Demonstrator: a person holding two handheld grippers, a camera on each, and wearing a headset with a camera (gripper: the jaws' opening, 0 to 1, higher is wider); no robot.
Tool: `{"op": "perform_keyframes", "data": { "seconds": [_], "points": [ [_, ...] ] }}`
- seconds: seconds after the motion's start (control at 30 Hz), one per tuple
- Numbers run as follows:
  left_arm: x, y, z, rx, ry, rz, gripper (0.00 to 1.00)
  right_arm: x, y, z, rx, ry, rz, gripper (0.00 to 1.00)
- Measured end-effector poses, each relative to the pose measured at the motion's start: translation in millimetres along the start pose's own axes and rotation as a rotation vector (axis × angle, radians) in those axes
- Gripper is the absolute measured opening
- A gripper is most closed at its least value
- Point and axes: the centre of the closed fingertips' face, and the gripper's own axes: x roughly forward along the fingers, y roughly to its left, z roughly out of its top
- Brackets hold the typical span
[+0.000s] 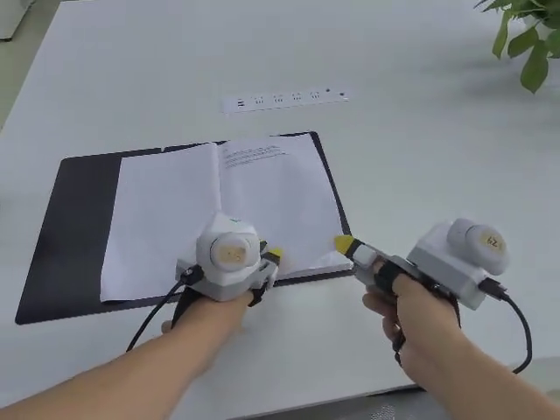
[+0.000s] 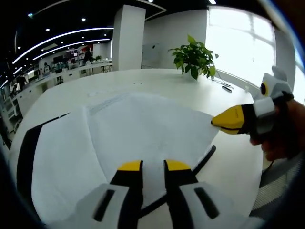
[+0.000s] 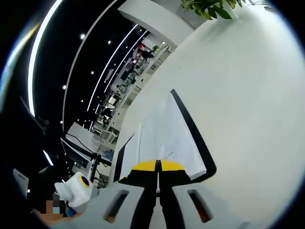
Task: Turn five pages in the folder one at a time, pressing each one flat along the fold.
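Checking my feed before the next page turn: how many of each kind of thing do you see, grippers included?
Yellow-tipped handheld grippers: 2, the left gripper and the right gripper
Open black folder with white pages: 1
Long white power strip: 1
Green leafy plant: 1
Total: 5

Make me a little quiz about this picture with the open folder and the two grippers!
1. True or false: the folder lies shut on the table.
2. What lies on the table beyond the folder? A: a power strip; B: a cup; C: a keyboard.
3. Fill in: the ____ gripper has its yellow tips at the lower right corner of the right page.
Key: 1 false, it lies open. 2 A. 3 right: the right gripper is there, jaws shut, while the left gripper is over that page's lower edge, jaws a little apart.
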Motion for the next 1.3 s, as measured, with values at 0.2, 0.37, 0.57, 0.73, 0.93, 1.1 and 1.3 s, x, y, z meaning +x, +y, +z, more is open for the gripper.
{"op": "perform_keyframes", "data": {
  "seconds": [0.2,0.37,0.57,0.73,0.93,1.1,1.3],
  "points": [
    [-39.6,15.6,19.6,-0.029,-0.075,0.01,0.2,0.2,57.3,2.6,-0.034,-0.02,0.143,0.0],
    [-73.4,34.4,31.5,-0.041,-0.128,0.043,0.21,4.6,106.5,-12.1,-0.054,-0.001,0.232,0.0],
    [-114.5,58.6,37.1,-0.057,-0.18,0.09,0.22,17.6,149.2,-37.2,-0.085,0.049,0.307,0.0],
    [-140.6,76.2,37.2,-0.054,-0.202,0.131,0.22,34.8,166.9,-60.2,-0.116,0.105,0.338,0.0],
    [-173.4,101.4,31.9,-0.054,-0.216,0.184,0.22,55.5,185.3,-92.7,-0.17,0.172,0.344,0.0],
    [-193.6,118.8,24.3,-0.062,-0.218,0.221,0.22,79.9,194.2,-124.9,-0.24,0.231,0.33,0.0],
    [-216.6,137.1,12.2,-0.068,-0.211,0.265,0.23,102.2,194.1,-159.1,-0.316,0.292,0.292,0.0]
  ]
}}
